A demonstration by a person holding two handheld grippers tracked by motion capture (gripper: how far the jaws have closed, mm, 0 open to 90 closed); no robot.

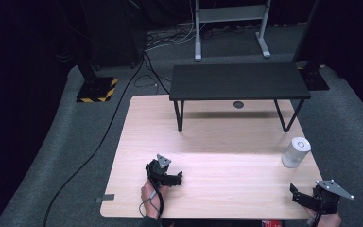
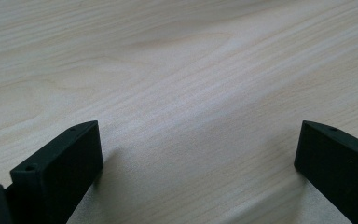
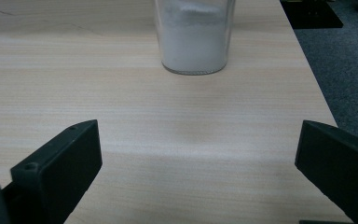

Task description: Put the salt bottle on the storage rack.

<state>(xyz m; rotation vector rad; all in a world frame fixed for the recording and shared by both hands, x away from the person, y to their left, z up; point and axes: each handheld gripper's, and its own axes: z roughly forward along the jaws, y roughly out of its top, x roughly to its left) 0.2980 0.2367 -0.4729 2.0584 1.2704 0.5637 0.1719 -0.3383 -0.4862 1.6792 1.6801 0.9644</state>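
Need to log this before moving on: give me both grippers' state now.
Left gripper: open, holding nothing, low over the bare table.
Right gripper: open, holding nothing, pointed at the white jar ahead.

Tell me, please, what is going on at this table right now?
A person holds a two-jaw gripper in each hand over a light wooden table. The right gripper, near the table's front right corner, has its jaws open and empty and faces a white-filled jar that stands upright a little ahead of it, untouched. The left gripper hovers low over bare wood, jaws open and empty too. A small black bench stands at the far end. Nothing has been picked up yet.
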